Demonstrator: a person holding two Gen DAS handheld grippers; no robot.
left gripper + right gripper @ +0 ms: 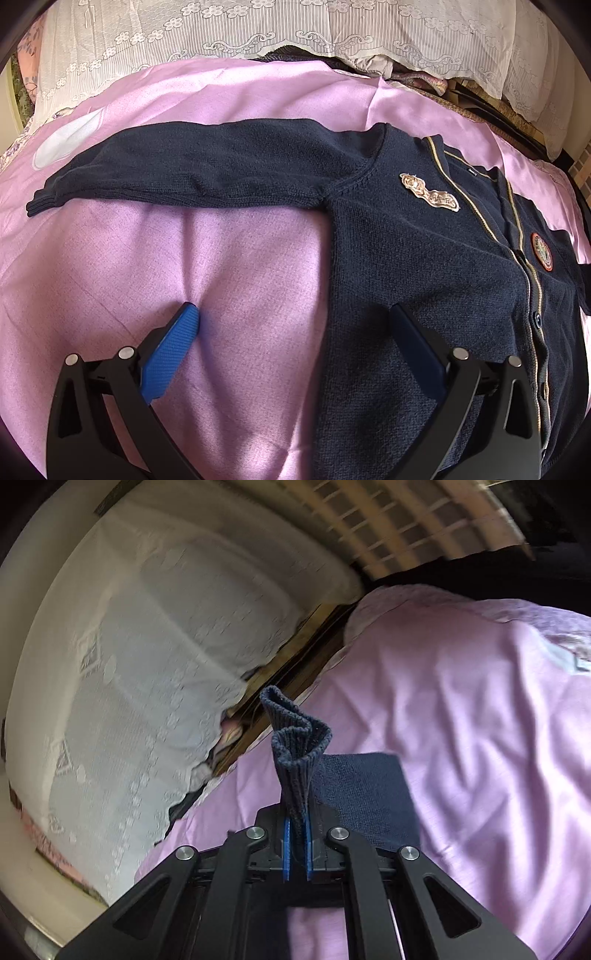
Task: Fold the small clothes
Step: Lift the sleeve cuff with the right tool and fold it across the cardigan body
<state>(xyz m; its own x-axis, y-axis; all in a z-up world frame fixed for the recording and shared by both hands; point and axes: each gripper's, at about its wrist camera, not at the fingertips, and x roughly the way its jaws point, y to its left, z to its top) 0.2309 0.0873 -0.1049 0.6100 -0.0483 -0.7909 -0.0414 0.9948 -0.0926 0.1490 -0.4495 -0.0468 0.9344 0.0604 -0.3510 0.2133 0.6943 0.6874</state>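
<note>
A navy knit cardigan (424, 258) lies face up on the pink sheet (240, 266), with a cream badge (430, 192) and a round red badge (542, 253) on its chest. One sleeve (177, 170) stretches flat to the left. My left gripper (293, 308) is open just above the cloth; one blue pad (173, 354) is over the sheet and the other finger is over the cardigan's side edge. In the right wrist view, my right gripper (296, 819) is shut on the ribbed cuff (295, 746) of the other sleeve (365, 794), lifted off the sheet (461, 720).
White lace fabric (258, 33) runs along the far side of the bed and fills the left of the right wrist view as lace fabric (147, 664). A dark wooden edge (295, 664) lies between lace and sheet. A tiled wall (406, 524) is beyond.
</note>
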